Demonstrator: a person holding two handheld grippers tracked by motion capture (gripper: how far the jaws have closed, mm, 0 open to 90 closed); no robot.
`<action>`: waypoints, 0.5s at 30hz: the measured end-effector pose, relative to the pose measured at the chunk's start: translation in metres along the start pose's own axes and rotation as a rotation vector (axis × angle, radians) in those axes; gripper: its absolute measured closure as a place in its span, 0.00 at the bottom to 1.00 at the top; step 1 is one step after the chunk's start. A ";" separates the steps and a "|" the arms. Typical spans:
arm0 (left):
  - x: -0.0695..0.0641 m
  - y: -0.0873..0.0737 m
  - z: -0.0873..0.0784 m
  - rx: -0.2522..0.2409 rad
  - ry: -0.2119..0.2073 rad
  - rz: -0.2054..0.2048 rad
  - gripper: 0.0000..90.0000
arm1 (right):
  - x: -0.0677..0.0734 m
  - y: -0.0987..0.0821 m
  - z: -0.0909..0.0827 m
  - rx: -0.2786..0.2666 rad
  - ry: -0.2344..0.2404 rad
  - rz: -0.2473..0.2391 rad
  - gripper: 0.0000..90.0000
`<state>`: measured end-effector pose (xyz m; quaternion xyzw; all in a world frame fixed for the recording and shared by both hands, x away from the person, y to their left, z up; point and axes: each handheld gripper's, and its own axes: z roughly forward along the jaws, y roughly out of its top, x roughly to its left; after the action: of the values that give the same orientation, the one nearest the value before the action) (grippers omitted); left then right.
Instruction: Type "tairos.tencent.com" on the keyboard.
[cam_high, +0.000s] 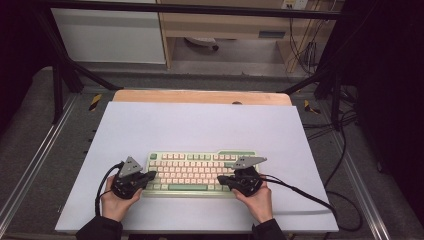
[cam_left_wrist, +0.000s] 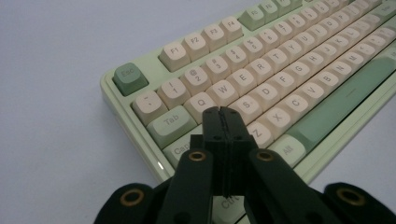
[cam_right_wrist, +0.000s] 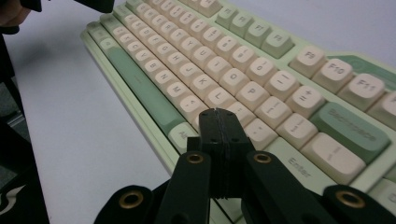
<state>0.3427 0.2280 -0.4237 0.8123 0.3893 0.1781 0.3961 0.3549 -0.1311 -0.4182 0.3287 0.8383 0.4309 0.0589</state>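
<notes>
Nearest the high camera, two dark sleeves enter from the bottom edge, each hand carrying a black gripper with a grey three-cornered plate on top. Left gripper (cam_high: 150, 175) sits at the left end of the keyboard (cam_high: 195, 172), its tip over the lower left keys; right gripper (cam_high: 221, 179) sits at the right end, its tip over the lower right keys. A black cable trails from each gripper across the sheet, the right one running off toward the table's right edge.

Jaw condition, left gripper view: the left gripper's (cam_left_wrist: 222, 112) two black jaws are pressed flat together with nothing between them, the tip standing above the A and Z keys, beside Caps. Contact with a keycap cannot be confirmed.

Jaw condition, right gripper view: the right gripper's (cam_right_wrist: 218, 113) jaws are likewise closed against each other and hold nothing, the tip above the keys just left of Enter, near the right end of the green space bar (cam_right_wrist: 140, 91). Contact cannot be confirmed here either.

Keyboard: pale green case, cream keycaps, darker green Esc (cam_left_wrist: 129, 77), space bar and Backspace. It lies flat and square on the white sheet (cam_high: 200, 125) covering the wooden table (cam_high: 200, 97), in the near half, roughly centred between the two hands
</notes>
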 end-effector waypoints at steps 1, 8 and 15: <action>0.000 0.000 0.000 0.000 -0.001 0.002 1.00 | 0.001 0.001 0.002 -0.002 0.004 -0.001 1.00; 0.002 0.000 -0.001 -0.007 -0.003 -0.005 1.00 | 0.011 0.009 0.012 -0.001 0.020 -0.010 1.00; 0.002 0.000 0.000 -0.008 -0.005 -0.003 1.00 | 0.021 0.018 0.027 -0.003 0.037 -0.018 1.00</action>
<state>0.3434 0.2294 -0.4236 0.8107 0.3888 0.1773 0.4003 0.3579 -0.0926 -0.4171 0.3128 0.8416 0.4377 0.0476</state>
